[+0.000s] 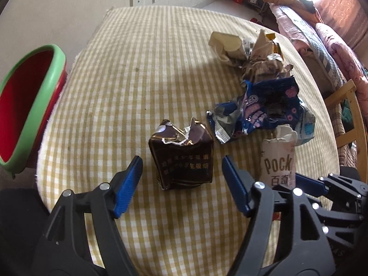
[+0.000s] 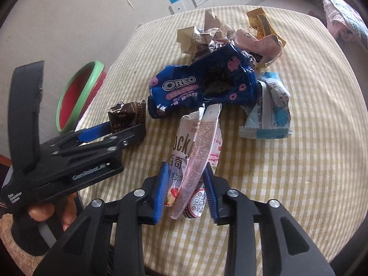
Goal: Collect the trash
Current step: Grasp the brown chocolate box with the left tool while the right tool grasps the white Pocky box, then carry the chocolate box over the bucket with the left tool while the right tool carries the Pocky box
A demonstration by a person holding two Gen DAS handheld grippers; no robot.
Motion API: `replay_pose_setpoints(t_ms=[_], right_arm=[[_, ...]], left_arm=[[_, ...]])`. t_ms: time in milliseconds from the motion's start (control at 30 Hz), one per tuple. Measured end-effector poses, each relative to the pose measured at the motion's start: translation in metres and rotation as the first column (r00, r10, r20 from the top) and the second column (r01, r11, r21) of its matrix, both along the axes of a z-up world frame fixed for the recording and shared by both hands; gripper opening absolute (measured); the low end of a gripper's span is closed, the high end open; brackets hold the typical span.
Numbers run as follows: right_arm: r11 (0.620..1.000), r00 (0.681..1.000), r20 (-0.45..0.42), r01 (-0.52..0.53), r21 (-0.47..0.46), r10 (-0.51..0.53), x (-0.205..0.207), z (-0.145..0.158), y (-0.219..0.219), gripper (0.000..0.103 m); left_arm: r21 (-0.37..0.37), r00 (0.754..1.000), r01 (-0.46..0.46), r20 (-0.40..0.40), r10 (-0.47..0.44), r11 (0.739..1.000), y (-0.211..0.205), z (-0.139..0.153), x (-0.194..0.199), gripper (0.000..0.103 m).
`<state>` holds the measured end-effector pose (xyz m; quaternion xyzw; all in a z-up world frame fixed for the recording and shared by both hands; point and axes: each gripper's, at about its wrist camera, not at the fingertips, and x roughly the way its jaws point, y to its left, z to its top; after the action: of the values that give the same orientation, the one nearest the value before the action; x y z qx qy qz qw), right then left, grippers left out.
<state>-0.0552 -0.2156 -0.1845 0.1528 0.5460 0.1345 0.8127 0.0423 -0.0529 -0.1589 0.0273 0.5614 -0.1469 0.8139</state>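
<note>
A crushed brown packet (image 1: pixel 181 156) stands on the checked tablecloth (image 1: pixel 142 73), just ahead of and between the fingers of my left gripper (image 1: pixel 181 163), which is open around it without touching. It also shows in the right wrist view (image 2: pixel 127 118), with the left gripper (image 2: pixel 110 133) at it. My right gripper (image 2: pixel 185 172) is shut on a torn white and pink Pocky box (image 2: pixel 195 151), also seen in the left wrist view (image 1: pixel 278 161). A blue Oreo wrapper (image 2: pixel 197 87) lies behind it.
A red bin with a green rim (image 1: pixel 30 101) stands off the table's left edge, also in the right wrist view (image 2: pixel 78 94). Crumpled paper (image 1: pixel 253 55), a light blue wrapper (image 2: pixel 269 112), a pink wrapper (image 2: pixel 260 43) and a yellow wrapper (image 2: pixel 262 23) lie farther back. A bed (image 1: pixel 322 36) is at right.
</note>
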Motion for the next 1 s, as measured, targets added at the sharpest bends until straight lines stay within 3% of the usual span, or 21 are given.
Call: replay_pose_setpoints(t_ms=[100,133,167,333,500,800,1000], right_arm=[[1.000,1.000,-0.007,0.010,-0.004,-0.010,0.003,-0.003,0.004,0.041],[1.000,1.000,-0.011,0.013,-0.006,-0.013,0.004,-0.004,0.005,0.042],[1.000,1.000,-0.014,0.018,-0.005,-0.018,0.004,-0.006,0.004,0.045],[0.999,0.999,-0.016,0.036,0.004,-0.036,0.003,-0.009,0.002,0.048],[1.000,1.000,0.007,0.005,0.007,-0.005,0.004,-0.006,0.011,0.031],[0.999,0.990,0.130,-0.044,-0.016,0.045,0.002,0.025,0.033,0.029],[1.000,0.987,0.155,-0.028,-0.012,0.029,0.002,0.035,0.030,0.030]], left_arm=[[0.002,1.000,-0.002,-0.011,0.002,1.000,0.001,-0.004,0.003,0.056],[0.001,1.000,-0.005,-0.010,0.005,1.000,0.003,-0.004,0.003,0.048],[-0.008,1.000,-0.009,-0.010,0.009,1.000,0.005,-0.003,0.003,0.047],[-0.022,1.000,-0.028,-0.001,0.028,0.999,0.011,-0.002,0.001,0.046],[-0.017,0.998,-0.046,0.032,0.047,0.999,0.016,0.006,-0.005,0.046],[-0.012,0.986,-0.106,0.124,0.107,0.994,0.034,0.031,-0.013,0.046],[0.019,0.973,-0.124,0.198,0.118,0.992,0.040,0.048,-0.018,0.046]])
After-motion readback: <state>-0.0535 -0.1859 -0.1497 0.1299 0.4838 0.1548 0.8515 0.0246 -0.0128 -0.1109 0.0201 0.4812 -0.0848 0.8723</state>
